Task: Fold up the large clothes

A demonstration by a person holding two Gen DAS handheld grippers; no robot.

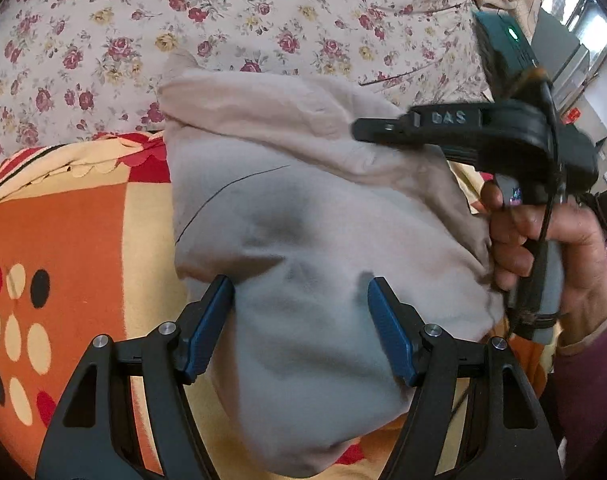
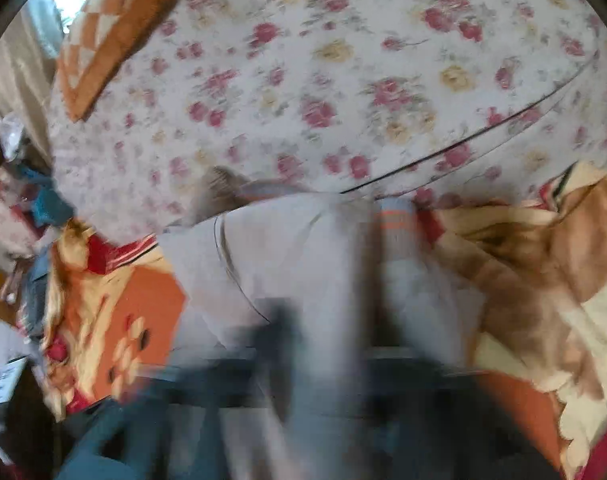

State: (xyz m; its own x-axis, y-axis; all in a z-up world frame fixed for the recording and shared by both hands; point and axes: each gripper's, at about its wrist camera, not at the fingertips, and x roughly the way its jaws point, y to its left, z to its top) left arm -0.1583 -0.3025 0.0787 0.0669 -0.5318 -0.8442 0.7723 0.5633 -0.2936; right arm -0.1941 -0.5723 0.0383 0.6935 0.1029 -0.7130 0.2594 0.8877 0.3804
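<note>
Covering the bed is a pale floral sheet [image 1: 103, 40], and over its near part lies an orange, yellow and red blanket [image 1: 83, 240] with dots and cream ovals printed on it. In the right wrist view the same sheet [image 2: 323, 80] fills the upper half, the blanket [image 2: 135, 312] spreads to both sides, and an orange checked pillow [image 2: 111, 40] rests at the upper left. Beyond the bed edge at the left of that view sits a blurred clutter of small items that cannot be made out. A bright window and grey furniture show at the far right of the left wrist view. The grey garment [image 1: 303, 220] lies bunched on the blanket, its far end reaching the sheet. The left tool [image 1: 301, 300] has its blue pads spread wide, one on each side of a fold of the garment, with cloth filling the gap between them. The right tool [image 1: 367, 128] reaches over the garment from the right, held by a hand [image 1: 543, 248] pressed against the cloth; whether its tip is apart or closed cannot be told. In the right wrist view the garment [image 2: 287, 248] runs up from the bottom centre, and heavy blur hides that tool's fingers. No containers can be made out.
</note>
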